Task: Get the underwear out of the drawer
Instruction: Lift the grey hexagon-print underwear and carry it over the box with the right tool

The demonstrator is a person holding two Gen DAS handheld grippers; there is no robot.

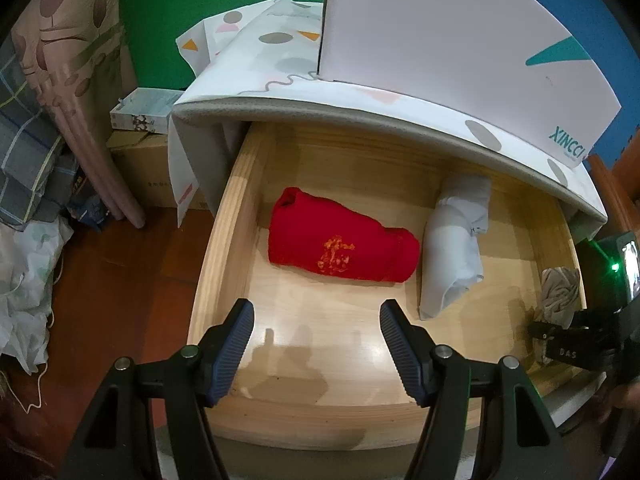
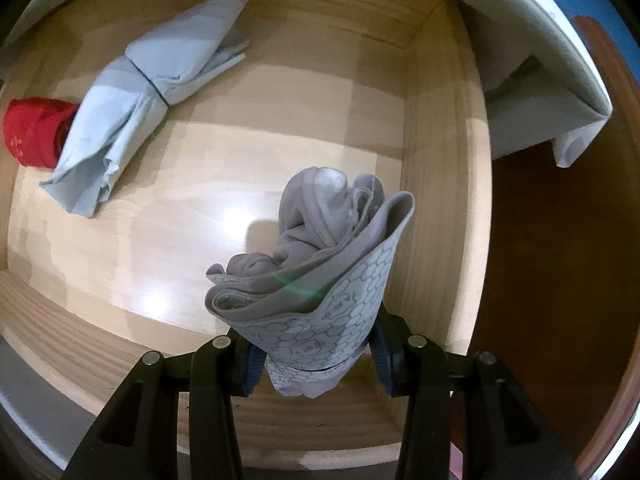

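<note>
The open wooden drawer (image 1: 232, 216) holds a rolled red underwear (image 1: 340, 236) in the middle and a rolled pale blue underwear (image 1: 452, 248) to its right. My left gripper (image 1: 316, 344) is open and empty above the drawer's front, short of the red roll. My right gripper (image 2: 316, 360) is shut on a rolled grey underwear (image 2: 316, 248) with a hexagon-print band, held over the drawer's right front corner. The grey roll (image 1: 558, 292) and the right gripper (image 1: 568, 344) also show at the right edge of the left wrist view. The blue roll (image 2: 148, 100) and the red roll (image 2: 36, 132) lie behind, to the left.
A cloth-covered top (image 1: 360, 108) overhangs the drawer's back, with a white box (image 1: 460, 28) on it. Cardboard boxes (image 1: 144, 168), a curtain and bags stand on the red-brown floor (image 1: 120, 280) to the left. The drawer's right wall (image 2: 440, 160) is next to the grey roll.
</note>
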